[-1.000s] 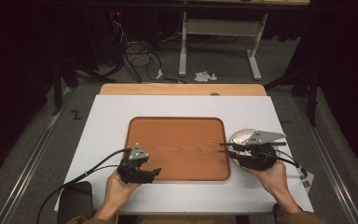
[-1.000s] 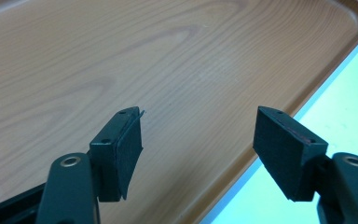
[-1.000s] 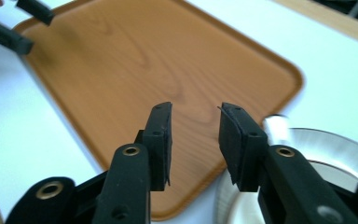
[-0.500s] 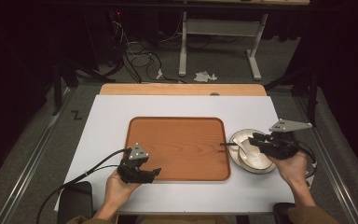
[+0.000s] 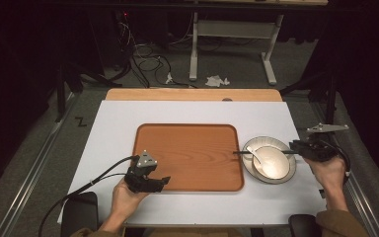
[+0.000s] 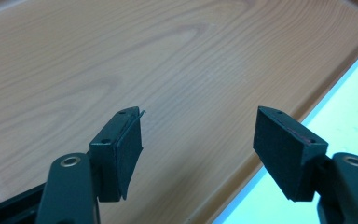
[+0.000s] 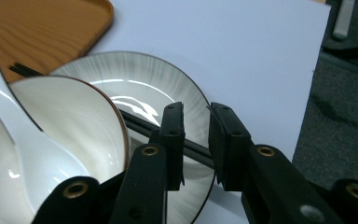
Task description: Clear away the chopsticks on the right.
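Right claw (image 7: 196,149) has just been narrowing its jaws around the near end of the black chopsticks (image 7: 168,135), which pass between the pads; a thin gap seems to remain on each side, though the angle makes it hard to be sure the pads are not already touching. In the high view the same claw (image 5: 296,148) sits at the right rim of the plate (image 5: 284,174), with the chopsticks (image 5: 244,152) lying across the bowl (image 5: 271,163) and their far tips reaching over the edge of the wooden tray (image 5: 187,148).

The sticks are light, thin, stiff and smooth, so they will likely roll or scissor apart if pinched off-centre. The best hold looks to be near this thick end, both sticks square between the pads, lifted level so the tips do not drag on the bowl's rim. A white spoon (image 7: 14,135) rests in the bowl, and bowl and plate look like glazed ceramic: slippery, brittle, easily knocked.

Left claw (image 6: 200,140) hangs spread and empty over the tray's near right corner (image 6: 303,105), just inside its rim, where the white desk (image 5: 187,111) begins.
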A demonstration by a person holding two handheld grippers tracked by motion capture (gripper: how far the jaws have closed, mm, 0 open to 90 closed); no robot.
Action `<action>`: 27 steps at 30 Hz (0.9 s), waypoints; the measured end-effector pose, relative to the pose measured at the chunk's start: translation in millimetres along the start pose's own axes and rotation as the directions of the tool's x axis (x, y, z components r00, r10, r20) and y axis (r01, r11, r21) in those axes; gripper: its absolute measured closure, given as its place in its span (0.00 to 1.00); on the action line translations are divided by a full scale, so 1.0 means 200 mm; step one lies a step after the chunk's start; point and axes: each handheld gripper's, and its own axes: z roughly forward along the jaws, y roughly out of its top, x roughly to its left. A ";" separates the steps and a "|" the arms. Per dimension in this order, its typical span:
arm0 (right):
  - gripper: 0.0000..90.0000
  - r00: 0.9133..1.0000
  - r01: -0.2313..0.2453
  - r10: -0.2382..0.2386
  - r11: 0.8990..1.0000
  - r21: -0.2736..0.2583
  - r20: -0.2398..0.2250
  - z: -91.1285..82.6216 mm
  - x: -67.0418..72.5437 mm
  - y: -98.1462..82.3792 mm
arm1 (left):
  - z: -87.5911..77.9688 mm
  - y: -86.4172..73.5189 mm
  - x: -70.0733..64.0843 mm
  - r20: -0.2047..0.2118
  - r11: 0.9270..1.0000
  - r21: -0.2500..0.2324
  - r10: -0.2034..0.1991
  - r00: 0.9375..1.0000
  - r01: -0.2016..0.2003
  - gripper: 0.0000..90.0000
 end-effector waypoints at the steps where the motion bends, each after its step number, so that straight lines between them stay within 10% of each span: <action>1: 0.85 1.000 0.000 0.000 1.000 0.000 0.000 0.00 0.00 0.00 | 0.00 0.00 0.00 0.000 1.000 0.000 0.000 1.000 0.000 0.36; 27: 0.81 0.999 0.040 -0.038 0.991 0.130 -0.021 0.19 -0.05 0.01 | 0.01 0.00 0.00 0.018 1.000 0.008 -0.007 1.000 0.007 0.36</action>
